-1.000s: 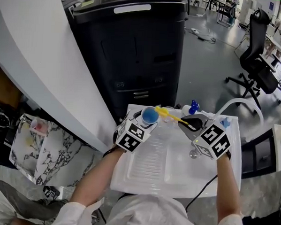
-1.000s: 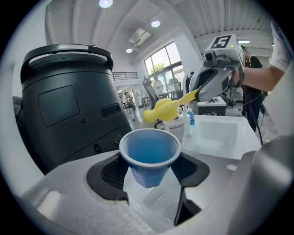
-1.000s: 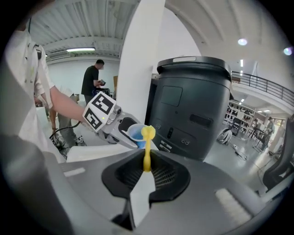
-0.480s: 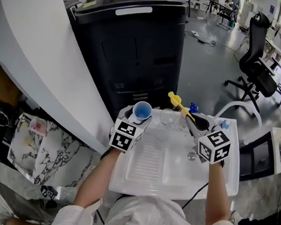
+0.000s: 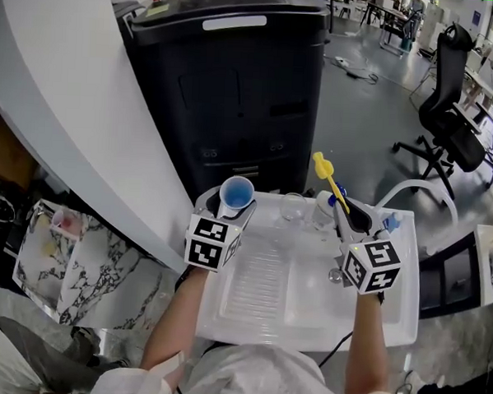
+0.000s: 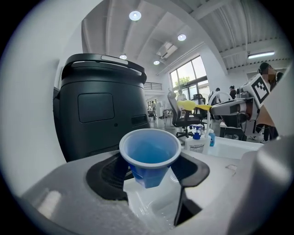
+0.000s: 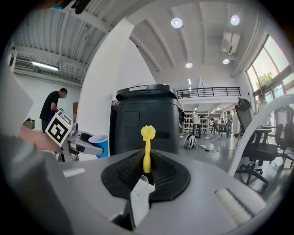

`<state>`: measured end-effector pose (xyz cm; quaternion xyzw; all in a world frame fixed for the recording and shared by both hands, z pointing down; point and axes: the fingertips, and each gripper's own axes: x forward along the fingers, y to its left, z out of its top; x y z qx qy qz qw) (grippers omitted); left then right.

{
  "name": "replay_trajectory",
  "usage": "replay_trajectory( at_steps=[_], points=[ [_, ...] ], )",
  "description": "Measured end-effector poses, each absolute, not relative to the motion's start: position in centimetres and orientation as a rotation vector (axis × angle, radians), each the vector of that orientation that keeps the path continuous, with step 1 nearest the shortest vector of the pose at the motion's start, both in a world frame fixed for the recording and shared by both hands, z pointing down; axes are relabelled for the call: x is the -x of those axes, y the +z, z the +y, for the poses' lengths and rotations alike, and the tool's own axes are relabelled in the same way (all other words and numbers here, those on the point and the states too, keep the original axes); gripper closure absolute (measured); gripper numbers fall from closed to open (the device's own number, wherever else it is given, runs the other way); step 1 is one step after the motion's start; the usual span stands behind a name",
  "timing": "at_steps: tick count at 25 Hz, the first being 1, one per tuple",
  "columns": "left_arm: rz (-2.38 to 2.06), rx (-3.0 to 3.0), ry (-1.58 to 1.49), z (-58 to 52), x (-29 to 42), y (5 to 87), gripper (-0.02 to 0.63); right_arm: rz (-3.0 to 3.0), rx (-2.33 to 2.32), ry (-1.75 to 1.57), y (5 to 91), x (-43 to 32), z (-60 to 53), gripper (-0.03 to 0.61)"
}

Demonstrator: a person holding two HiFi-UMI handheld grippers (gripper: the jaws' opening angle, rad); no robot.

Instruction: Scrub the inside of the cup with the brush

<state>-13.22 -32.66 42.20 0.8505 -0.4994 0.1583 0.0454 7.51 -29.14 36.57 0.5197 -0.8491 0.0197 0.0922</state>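
Note:
A blue plastic cup (image 5: 236, 195) (image 6: 150, 155) (image 7: 100, 143) stands mouth up between the black pads of my left gripper (image 5: 232, 209) (image 6: 149, 170), which is shut on it above the back left of the white sink tray (image 5: 306, 315). My right gripper (image 5: 342, 210) (image 7: 145, 172) is shut on a thin yellow brush (image 5: 330, 182) (image 7: 147, 149), whose round head points up and away. Cup and brush are apart, the brush out of the cup. In the left gripper view the brush (image 6: 195, 105) shows at the right, level with the cup's rim.
A tall black bin (image 5: 228, 84) stands right behind the tray. A clear glass (image 5: 293, 207), pump bottles (image 6: 197, 140) and a curved white faucet (image 5: 411, 192) sit along the tray's back edge. Office chairs (image 5: 453, 112) stand far right, a white wall (image 5: 69, 125) at left.
The brush has come out of the cup and swung up to the right. Both grippers have risen and moved apart, the cup now upright at the left.

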Motion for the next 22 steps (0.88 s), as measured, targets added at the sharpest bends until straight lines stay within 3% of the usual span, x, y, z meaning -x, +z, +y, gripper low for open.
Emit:
replay_trajectory(
  at_steps=[22],
  points=[
    [-1.532,-2.604,0.525,-32.44,12.94,42.49,0.318,-2.523,-1.615,0.053,35.88,-8.42,-29.35,0.543]
  ],
)
